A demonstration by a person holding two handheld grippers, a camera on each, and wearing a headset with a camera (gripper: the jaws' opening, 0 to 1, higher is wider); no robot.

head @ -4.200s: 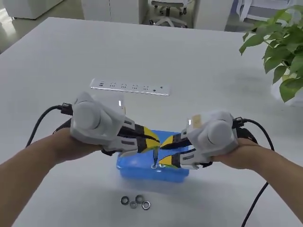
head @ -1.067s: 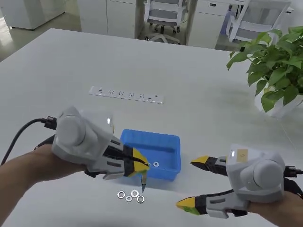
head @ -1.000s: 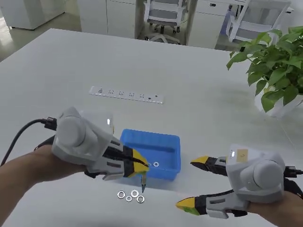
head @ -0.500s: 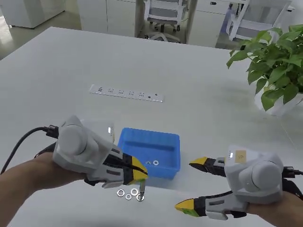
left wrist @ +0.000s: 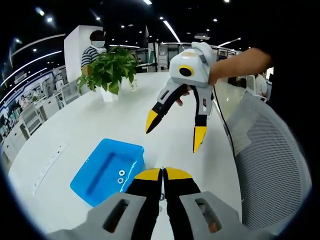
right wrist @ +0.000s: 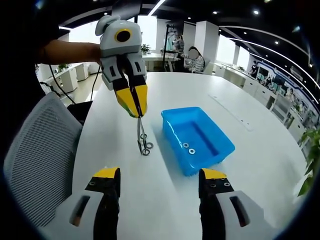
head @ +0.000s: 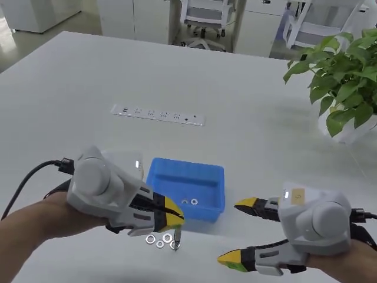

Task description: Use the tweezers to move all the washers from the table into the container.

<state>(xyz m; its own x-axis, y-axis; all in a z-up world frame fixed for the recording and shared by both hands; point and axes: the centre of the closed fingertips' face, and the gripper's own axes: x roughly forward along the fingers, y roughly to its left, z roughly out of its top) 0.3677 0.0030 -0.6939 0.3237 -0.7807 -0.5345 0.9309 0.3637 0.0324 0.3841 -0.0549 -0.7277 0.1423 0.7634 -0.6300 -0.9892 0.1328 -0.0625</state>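
Note:
My left gripper (head: 171, 216) is shut on slim metal tweezers (head: 177, 237) that point down at a small cluster of steel washers (head: 159, 240) on the white table, just in front of the blue container (head: 203, 174). Two washers (head: 189, 202) lie inside the container. In the right gripper view the left gripper (right wrist: 132, 103) holds the tweezers (right wrist: 141, 134) with their tips among the table washers (right wrist: 145, 148), beside the container (right wrist: 220, 141). My right gripper (head: 237, 231) stands open and holds nothing, to the right of the container. In the left gripper view the right gripper (left wrist: 175, 131) hangs open above the table.
A white power strip (head: 159, 114) lies behind the container. A potted plant (head: 344, 65) stands at the table's far right. A black cable (head: 32, 177) trails from the left gripper. A grey mesh chair (right wrist: 35, 150) sits at the table's near edge.
The right gripper left the container, drew off to the right and opened. The left gripper came forward and down, bringing the tweezers' tips from above the container to the table washers.

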